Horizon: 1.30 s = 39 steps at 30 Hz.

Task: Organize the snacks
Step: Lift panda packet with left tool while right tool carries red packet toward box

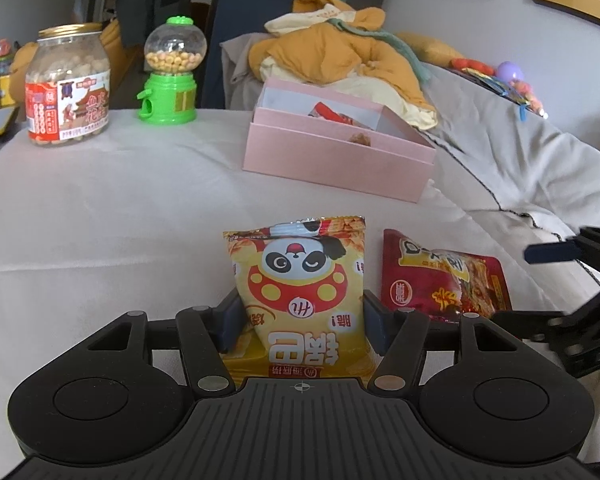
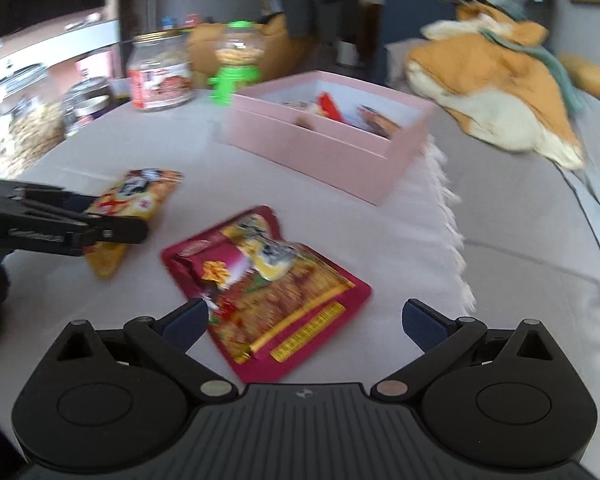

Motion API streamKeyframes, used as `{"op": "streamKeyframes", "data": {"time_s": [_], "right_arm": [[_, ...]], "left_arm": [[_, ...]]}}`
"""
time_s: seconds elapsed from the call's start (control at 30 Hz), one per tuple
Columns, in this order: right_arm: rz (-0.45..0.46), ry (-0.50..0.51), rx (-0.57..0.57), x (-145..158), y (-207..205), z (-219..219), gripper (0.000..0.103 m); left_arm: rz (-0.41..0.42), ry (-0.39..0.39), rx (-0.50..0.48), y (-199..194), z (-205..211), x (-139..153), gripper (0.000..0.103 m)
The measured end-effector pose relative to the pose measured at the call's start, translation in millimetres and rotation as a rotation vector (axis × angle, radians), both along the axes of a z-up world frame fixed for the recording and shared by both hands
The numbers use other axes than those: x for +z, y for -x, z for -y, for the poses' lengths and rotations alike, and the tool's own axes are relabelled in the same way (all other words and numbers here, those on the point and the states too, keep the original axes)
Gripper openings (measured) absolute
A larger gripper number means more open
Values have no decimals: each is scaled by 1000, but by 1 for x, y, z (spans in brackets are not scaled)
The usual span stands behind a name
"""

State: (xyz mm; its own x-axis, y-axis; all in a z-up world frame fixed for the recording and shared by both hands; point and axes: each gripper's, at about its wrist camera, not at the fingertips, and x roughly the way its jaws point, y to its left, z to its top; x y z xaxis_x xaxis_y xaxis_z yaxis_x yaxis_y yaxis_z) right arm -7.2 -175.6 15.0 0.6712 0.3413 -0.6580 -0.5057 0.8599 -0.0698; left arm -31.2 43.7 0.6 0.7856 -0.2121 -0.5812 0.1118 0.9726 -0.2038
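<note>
With a few snacks already in the pink divided box point(image 1: 336, 160) at twelve o'clock, the left gripper point(image 1: 300, 320) clamps the yellow panda snack bag point(image 1: 300, 292), while the right gripper point(image 2: 304, 320) hangs wide open, empty, over the red snack packet point(image 2: 268, 292) still on the tablecloth point(image 1: 100, 220).

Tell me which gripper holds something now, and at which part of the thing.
The left gripper holds the yellow panda snack bag by its two side edges, near the lower half. The right gripper is open and holds nothing; the red snack bag lies below it.

Two snack packets, yellow point(image 1: 300, 300) and red point(image 1: 444, 280); one pink box point(image 1: 336, 160); one jar point(image 1: 68, 84); one candy dispenser point(image 1: 172, 72).
</note>
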Motion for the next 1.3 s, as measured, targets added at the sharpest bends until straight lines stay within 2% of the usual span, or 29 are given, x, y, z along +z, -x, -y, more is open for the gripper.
{"op": "streamKeyframes", "data": {"time_s": [0.17, 0.3, 0.47, 0.53, 0.67, 0.73, 0.87, 1.0, 1.13, 1.17, 1.23, 1.3], "right_arm": [[28, 124, 46, -14, -17, -29, 103], [32, 88, 56, -15, -37, -43, 103], [-82, -85, -5, -22, -74, -36, 103], [-96, -104, -5, -24, -82, -38, 103], [-61, -29, 57, -21, -92, -58, 103], [-38, 22, 94, -18, -91, -68, 103], [35, 73, 183, -8, -66, -72, 103], [137, 137, 259, -7, -41, -85, 103], [292, 328, 210, -22, -47, -111, 103], [309, 323, 205, -22, -51, -113, 103], [267, 292, 185, -20, -64, -116, 103], [184, 239, 163, -16, -83, -115, 103]], "left_arm": [[0, 0, 0, 0, 0, 0, 66], [0, -3, 0, 0, 0, 0, 66], [1, 4, 0, 1, -1, 0, 66], [1, 11, 0, 1, -2, 0, 66], [4, 35, 2, 1, -5, -1, 66], [10, 84, 17, 2, -12, -2, 65], [23, 147, 94, 7, -24, -3, 65], [19, 119, 97, 7, -20, -2, 65], [15, 94, 94, 6, -16, -1, 65], [14, 94, 94, 5, -16, -2, 65], [14, 94, 94, 5, -16, -2, 65], [14, 91, 94, 6, -16, -2, 65]]}}
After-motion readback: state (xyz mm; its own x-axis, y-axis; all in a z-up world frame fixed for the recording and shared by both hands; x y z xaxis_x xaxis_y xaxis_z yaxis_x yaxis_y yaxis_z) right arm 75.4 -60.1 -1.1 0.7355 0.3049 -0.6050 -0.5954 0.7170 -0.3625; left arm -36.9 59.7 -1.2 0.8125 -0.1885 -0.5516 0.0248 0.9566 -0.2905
